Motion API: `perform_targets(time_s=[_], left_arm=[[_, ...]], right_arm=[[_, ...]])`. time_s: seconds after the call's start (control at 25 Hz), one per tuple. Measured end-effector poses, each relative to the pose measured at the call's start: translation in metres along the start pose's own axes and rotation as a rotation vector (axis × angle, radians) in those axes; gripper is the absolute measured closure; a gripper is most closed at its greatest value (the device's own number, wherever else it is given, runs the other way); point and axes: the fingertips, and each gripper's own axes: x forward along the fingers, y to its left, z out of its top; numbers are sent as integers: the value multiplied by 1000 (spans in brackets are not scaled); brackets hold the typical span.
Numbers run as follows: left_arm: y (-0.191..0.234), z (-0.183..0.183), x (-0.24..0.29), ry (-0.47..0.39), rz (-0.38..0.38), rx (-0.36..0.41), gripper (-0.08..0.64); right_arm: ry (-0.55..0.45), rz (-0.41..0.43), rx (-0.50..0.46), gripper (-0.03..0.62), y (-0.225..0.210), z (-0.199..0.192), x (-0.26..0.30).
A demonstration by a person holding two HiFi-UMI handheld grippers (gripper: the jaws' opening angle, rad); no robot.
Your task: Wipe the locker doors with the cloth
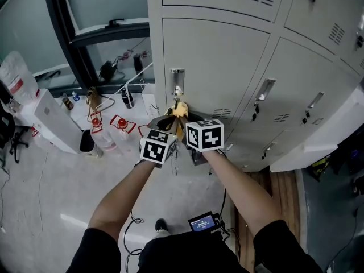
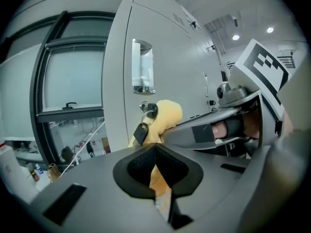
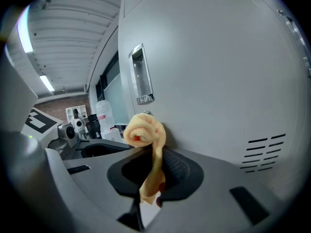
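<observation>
Head view, left to right: a white water dispenser (image 1: 40,110) stands on the floor beside a dark-framed window (image 1: 85,33). At centre the left hand-held gripper (image 1: 169,123) and the right hand-held gripper (image 1: 186,121) sit close side by side. Both point at a yellow cloth (image 1: 180,109) bunched against a grey locker door (image 1: 227,61), just below its recessed handle (image 1: 177,82). Further locker doors run off to the right. Left gripper view: the jaws are closed together on a strip of the cloth, which runs up from them to the bunched end at the door. A black key fob (image 2: 141,132) hangs from the lock just left of the cloth, and the body of the right hand-held gripper crosses in from the right. Right gripper view: the jaws are likewise clamped on a strip of the cloth, its rolled end resting against the door below the handle. Vent slots (image 3: 265,152) are cut into the door at lower right.
</observation>
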Motion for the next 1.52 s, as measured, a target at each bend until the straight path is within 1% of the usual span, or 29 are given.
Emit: perform_targets(time_s=[0.24, 0.68, 0.84, 1.04, 1.2, 1.52], left_arm=[[19, 0, 5, 0, 3, 0, 541], [19, -1, 8, 1, 4, -3, 541], [15, -2, 10, 4, 12, -22, 541], [0, 4, 19, -4, 2, -36, 541], [-22, 9, 31, -6, -21, -34, 541], [-74, 23, 62, -1, -72, -1, 541]], right_arm=[[-2, -18, 18, 522, 5, 1, 15], [2, -59, -17, 522, 2, 1, 16], [5, -70, -30, 522, -2, -1, 13], [1, -92, -58, 522, -16, 2, 2], [0, -112, -66, 522, -36, 1, -14], [-11, -166, -39, 522, -88, -1, -50]])
